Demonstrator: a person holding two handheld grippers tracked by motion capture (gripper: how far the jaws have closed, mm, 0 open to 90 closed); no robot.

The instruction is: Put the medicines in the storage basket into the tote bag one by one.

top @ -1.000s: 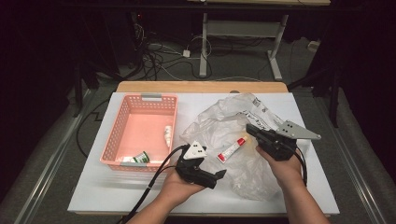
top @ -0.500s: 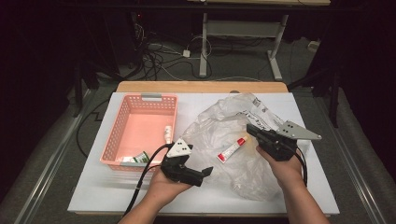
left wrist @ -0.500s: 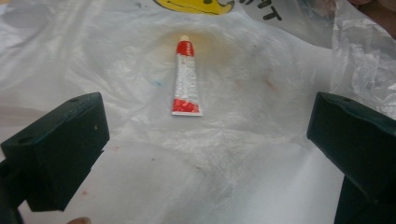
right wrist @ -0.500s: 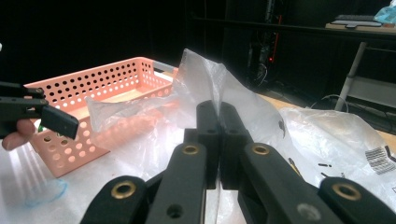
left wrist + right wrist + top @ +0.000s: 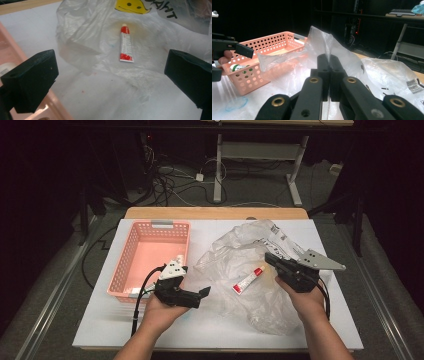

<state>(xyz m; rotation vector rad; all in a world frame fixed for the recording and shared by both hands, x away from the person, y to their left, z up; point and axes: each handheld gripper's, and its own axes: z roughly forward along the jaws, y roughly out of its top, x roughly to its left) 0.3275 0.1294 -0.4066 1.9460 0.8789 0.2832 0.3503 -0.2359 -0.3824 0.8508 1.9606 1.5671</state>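
Under both grippers lies the white rectangular table top [image 5: 210,330], the largest thing in view. Ahead of the left gripper's jaws spreads the crumpled clear plastic bag [image 5: 250,265] with black print and a yellow smiley patch, lying on the table top. To one side of those jaws, touching the bag's edge in the right gripper view, stands the pink perforated plastic basket [image 5: 131,265], with a small white-and-green container lying inside it near its front wall.

Next in size come the two tools. The left gripper [image 5: 110,82], held in the person's left hand [image 5: 161,312], has its black jaws standing wide apart with nothing between them; they hover over the near part of the bag. The right gripper [image 5: 329,72] has its jaws pressed fully together, pinching a raised fold of the bag's film, which stands up from between the pads.

Smallest is the red-and-white squeeze tube [image 5: 125,43] with a white cap, lying flat on the bag, ahead of the left gripper's open jaws and between their lines.
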